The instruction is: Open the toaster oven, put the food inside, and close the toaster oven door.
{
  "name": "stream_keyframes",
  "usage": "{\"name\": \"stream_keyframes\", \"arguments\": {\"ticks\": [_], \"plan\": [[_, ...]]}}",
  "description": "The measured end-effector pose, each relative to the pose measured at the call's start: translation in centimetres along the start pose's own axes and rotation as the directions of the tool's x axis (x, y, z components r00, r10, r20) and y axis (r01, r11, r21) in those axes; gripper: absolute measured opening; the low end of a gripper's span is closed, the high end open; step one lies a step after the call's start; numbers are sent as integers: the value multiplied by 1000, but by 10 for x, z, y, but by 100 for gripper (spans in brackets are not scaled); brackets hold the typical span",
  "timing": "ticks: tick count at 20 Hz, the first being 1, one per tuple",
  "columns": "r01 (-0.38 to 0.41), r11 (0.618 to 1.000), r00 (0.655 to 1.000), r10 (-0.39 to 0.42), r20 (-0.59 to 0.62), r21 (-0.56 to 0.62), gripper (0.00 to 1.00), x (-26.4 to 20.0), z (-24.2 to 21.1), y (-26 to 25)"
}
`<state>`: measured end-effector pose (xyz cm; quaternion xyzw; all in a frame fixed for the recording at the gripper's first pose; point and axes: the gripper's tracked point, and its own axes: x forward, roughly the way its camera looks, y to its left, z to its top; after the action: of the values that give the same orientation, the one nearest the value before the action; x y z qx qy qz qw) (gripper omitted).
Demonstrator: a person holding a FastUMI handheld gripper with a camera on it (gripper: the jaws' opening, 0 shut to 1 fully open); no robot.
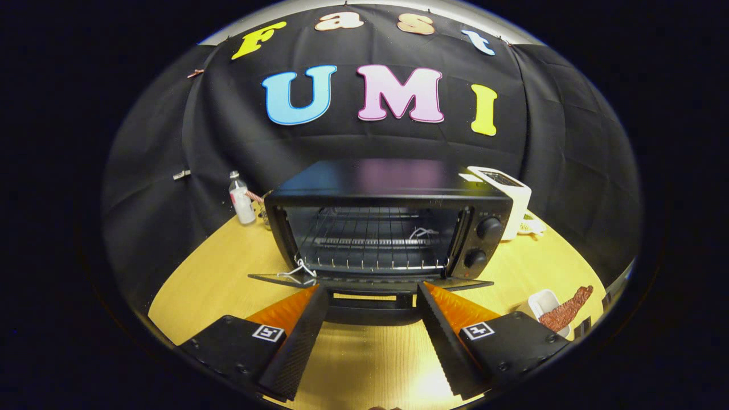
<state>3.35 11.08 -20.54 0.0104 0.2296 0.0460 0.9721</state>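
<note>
Toaster oven sits mid-desk, black, door dropped fully open and lying flat toward the camera. Wire rack visible inside, bare. Two knobs stacked on the oven's right panel. A white cord or string lies on the left end of the open door.

Gripper hovers just in front of the door's edge. Fingers spread wide apart, released, nothing between them; the tips sit just at or over the door handle, contact unclear.

Food, a reddish-brown strip, leans out of a small white cup on the yellow wooden desk, off to the right of the right finger, well clear of the oven.

Behind the oven: a small clear bottle to its left, a white appliance to its right.
</note>
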Motion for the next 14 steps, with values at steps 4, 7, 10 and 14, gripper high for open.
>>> {"name": "stream_keyframes", "arguments": {"ticks": [4, 7, 10, 14], "plan": [[-33, 999, 992, 30, -124, -21, 97, -4, -53, 0], [-22, 1000, 977, 25, -209, 15, 97, -6, -84, -10], [-52, 999, 981, 50, -189, -5, 97, -13, -82, -17], [-80, 996, 989, 74, -126, -47, 97, -39, -47, -38]]}}
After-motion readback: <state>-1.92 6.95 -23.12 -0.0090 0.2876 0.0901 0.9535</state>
